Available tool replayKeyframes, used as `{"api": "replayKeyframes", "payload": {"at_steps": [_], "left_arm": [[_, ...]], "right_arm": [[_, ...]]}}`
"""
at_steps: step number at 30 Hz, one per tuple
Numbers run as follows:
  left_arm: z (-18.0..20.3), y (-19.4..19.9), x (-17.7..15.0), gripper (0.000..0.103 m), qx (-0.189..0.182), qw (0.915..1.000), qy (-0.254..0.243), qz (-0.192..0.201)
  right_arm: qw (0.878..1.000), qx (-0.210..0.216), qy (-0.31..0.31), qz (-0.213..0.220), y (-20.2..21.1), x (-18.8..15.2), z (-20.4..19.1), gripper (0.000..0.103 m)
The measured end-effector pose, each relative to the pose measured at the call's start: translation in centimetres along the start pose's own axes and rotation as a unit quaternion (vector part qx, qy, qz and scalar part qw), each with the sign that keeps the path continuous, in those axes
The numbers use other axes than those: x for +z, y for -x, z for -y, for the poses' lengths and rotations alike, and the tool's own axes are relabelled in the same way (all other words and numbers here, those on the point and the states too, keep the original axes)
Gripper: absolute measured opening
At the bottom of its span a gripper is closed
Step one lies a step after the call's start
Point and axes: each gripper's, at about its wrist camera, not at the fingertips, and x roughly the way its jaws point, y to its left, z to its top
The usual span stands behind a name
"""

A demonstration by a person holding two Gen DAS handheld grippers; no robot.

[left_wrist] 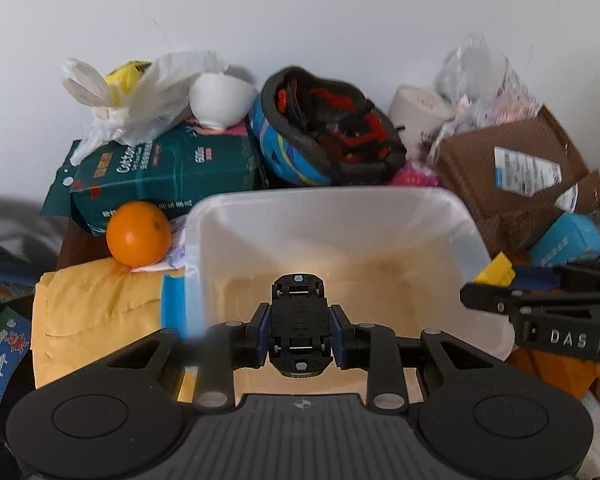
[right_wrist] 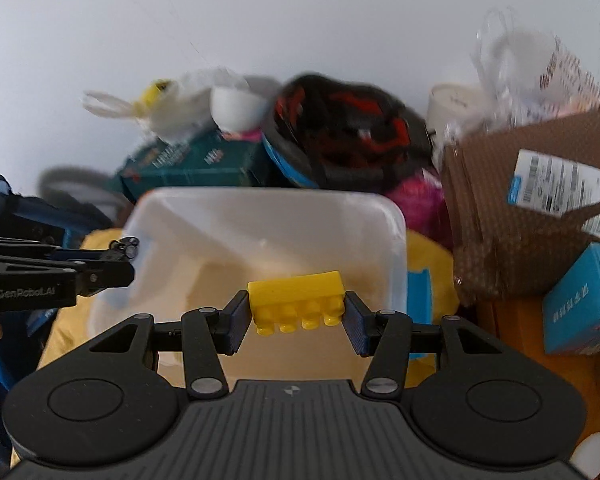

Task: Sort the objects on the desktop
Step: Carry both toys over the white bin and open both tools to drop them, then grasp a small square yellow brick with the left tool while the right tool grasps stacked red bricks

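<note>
Our left gripper (left_wrist: pixel 299 330), angled downward, clamps a black toy car chassis (left_wrist: pixel 298 322) over the white plastic bin (left_wrist: pixel 332 208). Our right gripper (right_wrist: pixel 297 316) pinches a studded yellow brick (right_wrist: pixel 296 300) likewise. At ten o'clock sits a smooth orange (left_wrist: pixel 139 233).

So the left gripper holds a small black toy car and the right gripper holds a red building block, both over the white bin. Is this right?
Not quite: the building block in the right gripper is yellow, as the right wrist view shows. The left gripper does hold the black toy car over the white bin.
</note>
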Motion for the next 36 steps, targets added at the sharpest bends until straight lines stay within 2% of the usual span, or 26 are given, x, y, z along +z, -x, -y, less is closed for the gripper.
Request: {"api": "replayKeyframes", "payload": {"at_steps": [4, 5, 6, 7, 9, 12, 15, 18, 21, 24, 26, 29, 31, 33, 36], "left_arm": [[0.1, -1.0, -0.1, 0.038, -0.001, 0.9999, 0.008, -0.009], [0.1, -1.1, -0.2, 0.048, 0.004, 0.9999, 0.009, -0.008], [0.1, -1.1, -0.3, 0.058, 0.015, 0.9999, 0.007, -0.001], [0.2, -0.9, -0.5, 0.061, 0.029, 0.9995, 0.004, 0.008], [-0.1, -0.8, -0.7, 0.062, 0.032, 0.9994, 0.002, 0.013], [-1.0, 0.2, -1.7, 0.062, 0.026, 0.999, 0.014, 0.032], [-1.8, 2.6, -4.5, 0.062, 0.014, 0.9962, 0.015, 0.084], [-2.0, 5.0, -9.7, 0.065, 0.014, 0.9895, 0.001, 0.144], [-2.2, 6.2, -16.3, 0.068, 0.027, 0.9856, -0.004, 0.167], [-2.1, 5.9, -22.2, 0.068, 0.036, 0.9889, 0.0, 0.144], [-2.0, 5.4, -25.5, 0.068, 0.046, 0.9911, 0.006, 0.125], [-1.7, 3.9, -28.2, 0.068, 0.06, 0.9946, 0.01, 0.084], [-1.3, 3.0, -28.8, 0.064, 0.052, 0.9964, 0.0, 0.067], [-1.1, 2.5, -28.6, 0.06, 0.034, 0.9972, -0.012, 0.066], [-1.1, 1.4, -27.5, 0.056, 0.024, 0.9977, -0.007, 0.063]], "right_arm": [[1.0, -0.006, 0.005, -0.013, -1.1, 0.1, 0.1, 0.054], [1.0, -0.009, 0.011, -0.015, -1.3, 0.0, -0.1, 0.054], [1.0, -0.012, 0.016, -0.015, -1.5, 0.2, -0.3, 0.061], [1.0, -0.015, 0.022, -0.014, -1.6, 0.2, -0.5, 0.079], [0.999, -0.02, 0.027, -0.004, -1.6, 0.3, -0.8, 0.101], [0.999, -0.018, 0.034, 0.013, -1.2, 0.1, -1.0, 0.101], [0.999, -0.01, 0.035, 0.039, 0.1, -1.0, -1.4, 0.101], [0.995, 0.01, 0.039, 0.088, 2.8, -3.8, -1.8, 0.101], [0.992, 0.032, 0.029, 0.122, 5.6, -9.0, -1.8, 0.102], [0.992, 0.017, 0.028, 0.125, 6.8, -15.5, -1.9, 0.103], [0.994, -0.006, 0.029, 0.109, 6.7, -19.9, -1.5, 0.103], [0.997, -0.037, 0.021, 0.07, 5.9, -24.9, -0.6, 0.092], [0.998, -0.044, 0.007, 0.044, 5.2, -26.5, 0.1, 0.073], [0.999, -0.039, -0.002, 0.032, 4.7, -26.7, 0.5, 0.07], [0.998, -0.021, -0.02, 0.048, 4.3, -25.2, 0.7, 0.069]]}}
